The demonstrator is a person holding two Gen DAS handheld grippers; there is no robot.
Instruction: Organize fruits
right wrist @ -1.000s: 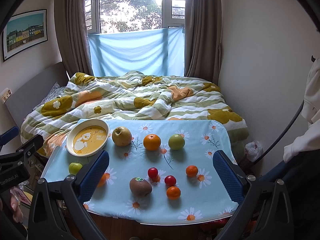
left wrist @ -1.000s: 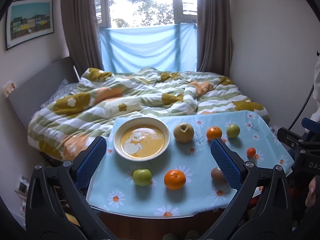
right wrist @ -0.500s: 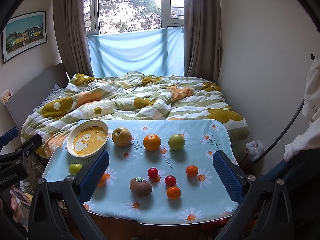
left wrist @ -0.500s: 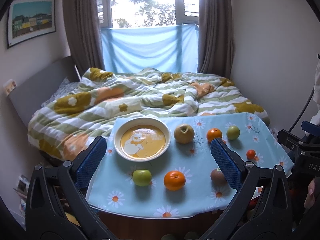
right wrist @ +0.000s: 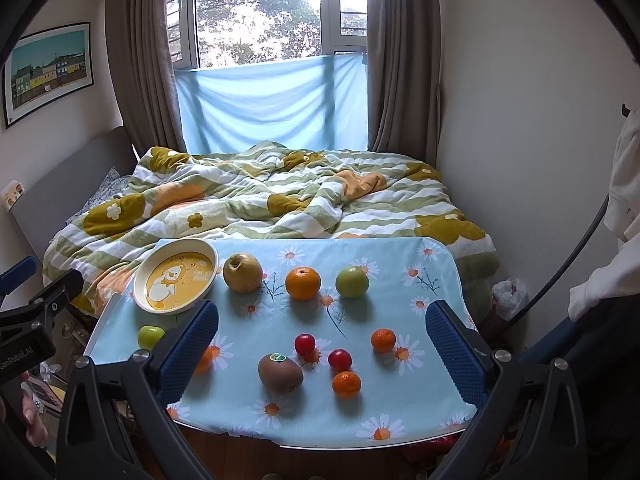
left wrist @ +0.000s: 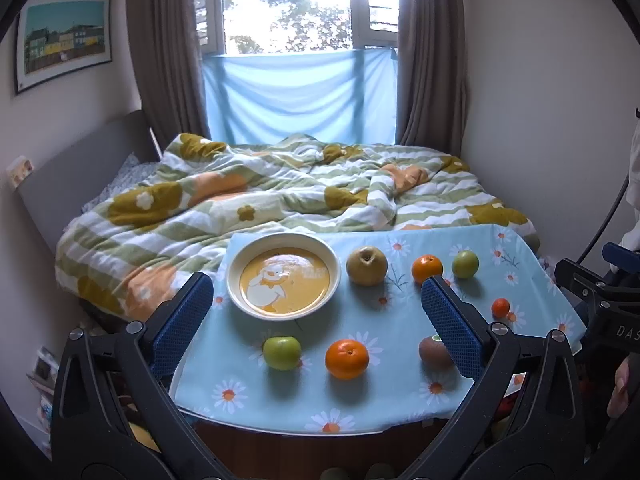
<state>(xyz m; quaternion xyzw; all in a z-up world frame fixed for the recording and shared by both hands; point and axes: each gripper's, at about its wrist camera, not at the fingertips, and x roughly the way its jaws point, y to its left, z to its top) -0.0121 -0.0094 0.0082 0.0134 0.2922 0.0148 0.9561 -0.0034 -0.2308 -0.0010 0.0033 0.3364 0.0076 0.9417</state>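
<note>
Both grippers hang spread wide with nothing between their pads: the left gripper low in its frame, the right gripper likewise. Just past them, on the daisy tablecloth, a kiwi sits centre-low beside two cherry tomatoes. Farther back, pear, orange and green apple line up. The duck plate lies empty at centre-left.
</note>
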